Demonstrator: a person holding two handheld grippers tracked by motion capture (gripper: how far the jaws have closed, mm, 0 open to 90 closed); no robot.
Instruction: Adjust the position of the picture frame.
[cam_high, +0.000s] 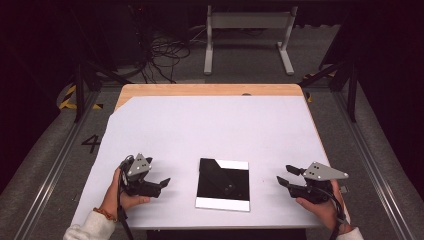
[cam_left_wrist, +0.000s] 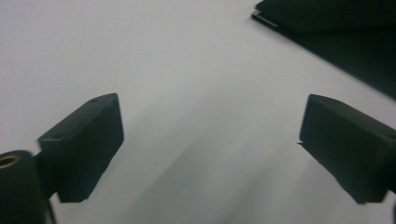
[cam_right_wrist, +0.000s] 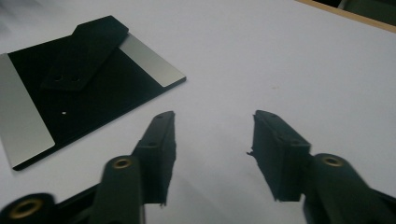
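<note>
**One black plate, two open hand-held grippers**

A flat black plate (cam_high: 223, 184) lies low in the middle of the high view, on the white sheet (cam_high: 215, 125) that covers the bench (cam_high: 210, 90). It lies flat and alone, so either side can get to it. It has a shiny grey strip along its near edge and another along its far edge. A smaller black piece (cam_right_wrist: 84, 53) sits on top of it, flat, with small holes in it.

The left hand-held gripper (cam_high: 164, 183) rests at the lower left, near the plate but not touching it. Its jaws are wide apart and hold nothing. It points toward the plate.

The right hand-held gripper (cam_high: 285, 176) rests at the lower right, also near the plate and apart from it. Its jaws are open too, with nothing between them. It faces the plate from the other side.

The two probably sit like this so each can reach in from its own side.

Count: one plate, one small piece on it, two grey strips, two hand-held grippers, one white sheet, one bench.
</note>
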